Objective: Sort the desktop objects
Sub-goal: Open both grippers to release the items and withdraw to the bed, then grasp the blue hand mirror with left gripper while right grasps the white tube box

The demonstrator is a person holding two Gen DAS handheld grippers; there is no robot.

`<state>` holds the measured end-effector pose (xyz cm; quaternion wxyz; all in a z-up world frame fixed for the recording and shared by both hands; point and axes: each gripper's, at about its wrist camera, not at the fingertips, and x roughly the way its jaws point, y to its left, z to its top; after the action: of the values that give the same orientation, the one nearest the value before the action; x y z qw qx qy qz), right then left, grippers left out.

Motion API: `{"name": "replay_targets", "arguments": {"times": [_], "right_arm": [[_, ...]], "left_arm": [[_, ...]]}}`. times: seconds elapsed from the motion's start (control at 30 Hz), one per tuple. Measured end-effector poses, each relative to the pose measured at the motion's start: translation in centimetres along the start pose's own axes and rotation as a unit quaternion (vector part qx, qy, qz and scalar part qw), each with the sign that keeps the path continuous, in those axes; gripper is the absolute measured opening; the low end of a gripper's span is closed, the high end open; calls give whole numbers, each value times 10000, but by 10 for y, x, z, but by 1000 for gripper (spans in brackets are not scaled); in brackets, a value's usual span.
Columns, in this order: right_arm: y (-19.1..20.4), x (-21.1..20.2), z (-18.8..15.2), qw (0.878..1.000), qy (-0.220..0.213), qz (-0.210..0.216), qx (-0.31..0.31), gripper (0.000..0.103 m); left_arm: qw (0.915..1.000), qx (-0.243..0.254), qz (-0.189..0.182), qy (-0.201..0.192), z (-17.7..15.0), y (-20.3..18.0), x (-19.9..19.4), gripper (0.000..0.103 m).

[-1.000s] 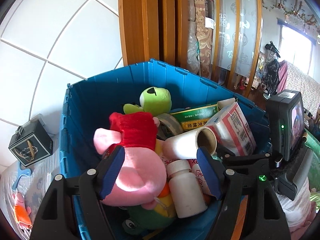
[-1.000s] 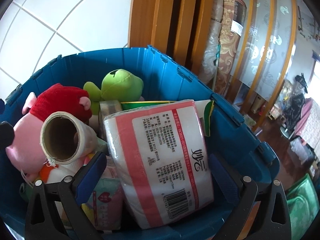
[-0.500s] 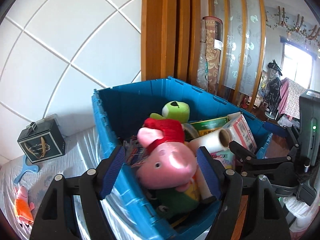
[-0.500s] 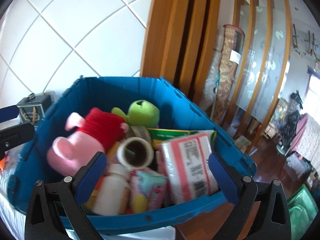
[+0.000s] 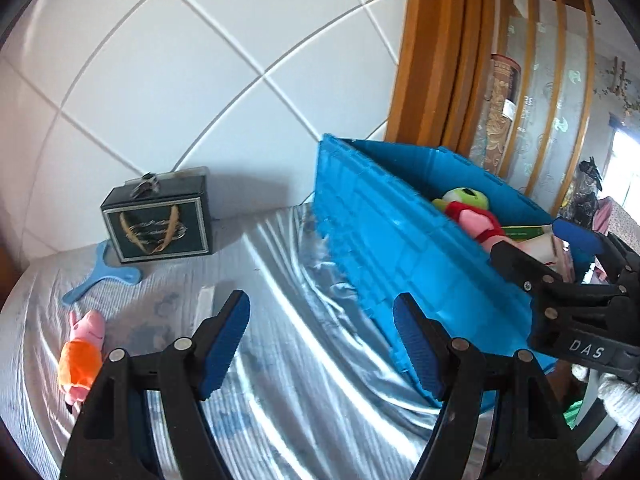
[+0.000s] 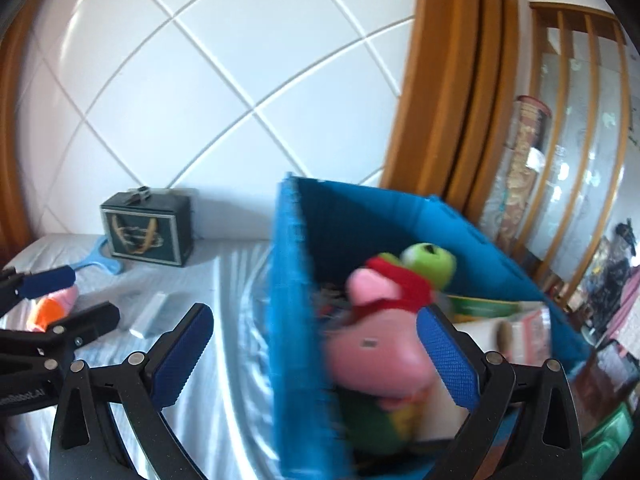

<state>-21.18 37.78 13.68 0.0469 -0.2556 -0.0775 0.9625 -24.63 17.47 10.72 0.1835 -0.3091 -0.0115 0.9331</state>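
A blue crate [image 5: 380,232] stands on a silvery cloth, holding a big pink pig plush in red [image 6: 380,344], a green frog plush [image 6: 430,260] and packets. My left gripper [image 5: 320,344] is open and empty over the cloth, left of the crate. My right gripper [image 6: 312,356] is open too, hanging above the crate's near corner [image 6: 296,280] with nothing pinched. Out on the cloth lie a small pig plush in orange [image 5: 80,352], a blue hand mirror [image 5: 100,280] and a flat grey piece [image 6: 152,316]. Each gripper shows in the other's view, the right gripper [image 5: 560,280] and the left gripper [image 6: 40,308].
A dark green gift box [image 5: 158,220] with gold handles stands by the white tiled wall at the back. A wooden door frame [image 5: 436,52] and glass screen rise behind the crate. The table drops off to the right of the crate.
Both grippers have swung left and back from over the crate's contents. The cloth, box, mirror and small pig have come into view. The jaws look as wide as before.
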Motion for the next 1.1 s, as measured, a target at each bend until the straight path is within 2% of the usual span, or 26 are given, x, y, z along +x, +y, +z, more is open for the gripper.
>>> {"name": "replay_targets", "arguments": {"times": [0.13,0.27,0.43,0.57,0.7,0.83,0.97,1.1], "right_arm": [[57,28,2,9986,241,430,168,103],[110,76,-4,9932,761,833,286,103],[181,139,-20,9848,1452,955,-1,103],[224,192,-35,9770,1896,973,-10,103],[259,246,-46,9697,2268,911,14,103],[281,299,-56,9631,2588,733,52,103],[294,348,-64,9536,2958,527,183,103],[305,385,-65,9456,3211,466,248,103]], "left_arm": [[9984,-333,380,264,-19,75,5,74],[9926,-693,830,554,-38,154,16,74],[9803,-972,1432,949,-56,258,40,74],[9702,-1104,1756,1250,-59,350,74,74],[9676,-930,1795,1512,-54,432,123,74],[9693,-528,1626,1768,-43,493,188,74],[9705,-128,1504,1879,-34,533,254,74],[9717,-204,1181,2037,-25,562,310,74]]}}
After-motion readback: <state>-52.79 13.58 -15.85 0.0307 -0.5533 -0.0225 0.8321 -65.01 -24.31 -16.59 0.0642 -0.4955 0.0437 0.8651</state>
